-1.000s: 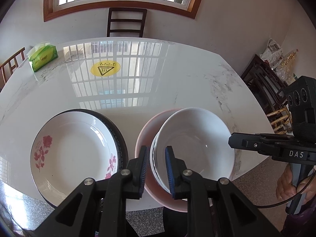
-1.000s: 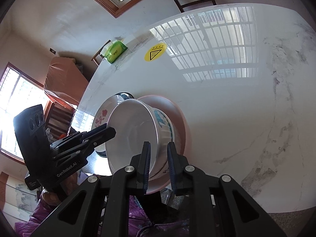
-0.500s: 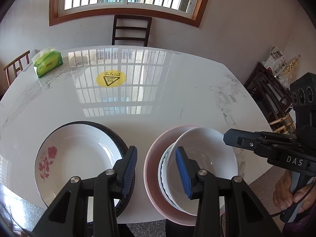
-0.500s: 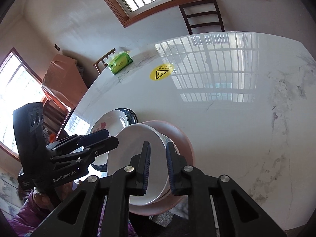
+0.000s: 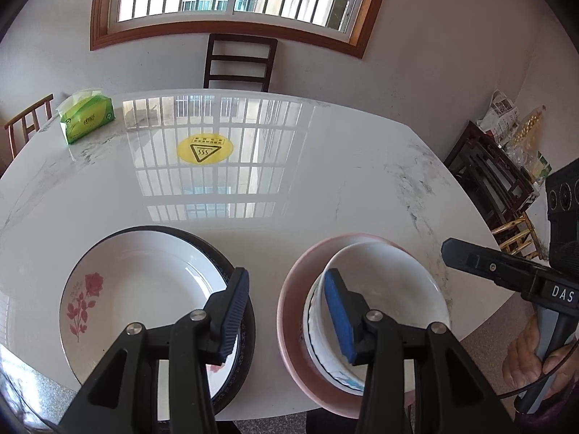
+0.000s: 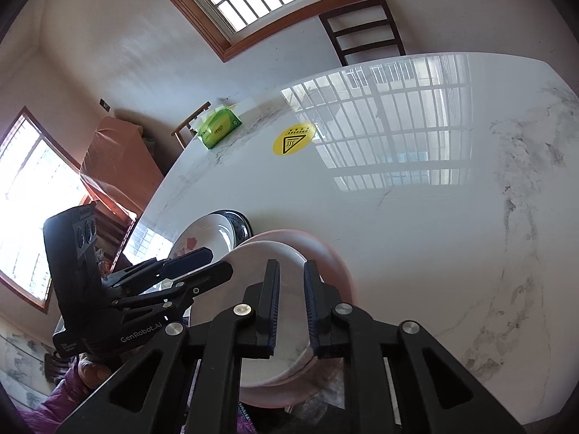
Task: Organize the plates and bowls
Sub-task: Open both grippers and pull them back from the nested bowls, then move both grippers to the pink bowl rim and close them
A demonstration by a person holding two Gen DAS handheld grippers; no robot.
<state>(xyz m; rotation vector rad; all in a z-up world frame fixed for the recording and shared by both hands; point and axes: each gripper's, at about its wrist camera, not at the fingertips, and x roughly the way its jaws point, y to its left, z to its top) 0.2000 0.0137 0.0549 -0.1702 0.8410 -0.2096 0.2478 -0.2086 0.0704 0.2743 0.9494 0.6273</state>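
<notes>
A white bowl [image 5: 383,289] sits inside a wider pink bowl [image 5: 289,311] at the near edge of the white marble surface [image 5: 325,181], toward its right side as the left wrist view shows it. Beside them, toward the near left, a white plate with a red rose print [image 5: 144,289] rests on a dark-rimmed plate [image 5: 246,332] whose edge peeks out around it. The left tongs [image 5: 287,311] are opening, their blue pads well apart: one finger hangs over the rose plate's rim, the other over the white bowl's near wall, and nothing is pressed between them. The right tongs [image 6: 291,307] are also opening, with only a narrow gap so far; the white bowl's rim shows behind that gap, but the pads do not clamp it. A green tissue pack [image 5: 87,119] lies at the far left corner of the surface, and a round yellow warning sticker [image 5: 203,150] marks its far middle.
</notes>
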